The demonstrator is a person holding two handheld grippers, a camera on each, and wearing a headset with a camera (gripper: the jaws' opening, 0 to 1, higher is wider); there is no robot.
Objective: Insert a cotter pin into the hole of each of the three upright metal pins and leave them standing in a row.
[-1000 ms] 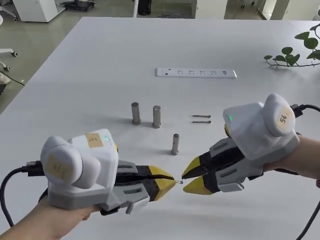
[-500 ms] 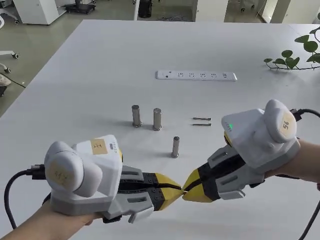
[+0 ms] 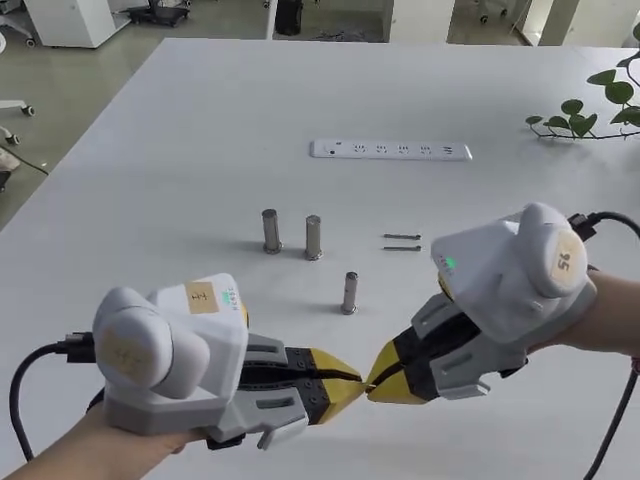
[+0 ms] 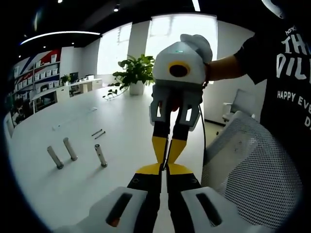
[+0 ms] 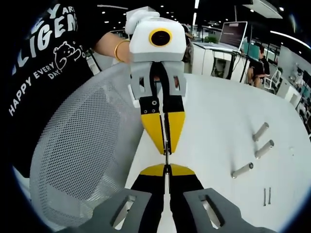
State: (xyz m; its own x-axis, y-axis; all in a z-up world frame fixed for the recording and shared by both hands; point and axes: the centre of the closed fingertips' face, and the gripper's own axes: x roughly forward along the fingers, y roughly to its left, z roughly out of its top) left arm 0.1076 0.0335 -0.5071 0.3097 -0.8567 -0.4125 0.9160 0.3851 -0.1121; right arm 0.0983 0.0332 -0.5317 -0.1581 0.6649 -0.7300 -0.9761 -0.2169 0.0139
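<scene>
Left hand-held gripper [image 3: 354, 383] and right hand-held gripper [image 3: 376, 381] tip to tip over tabletop [image 3: 200, 150], both clamped on one cotter pin [image 5: 166, 155]

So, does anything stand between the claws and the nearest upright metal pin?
Nothing visible: only bare table lies between that metal pin and the left claw and right claw, meeting on a cotter pin.
</scene>
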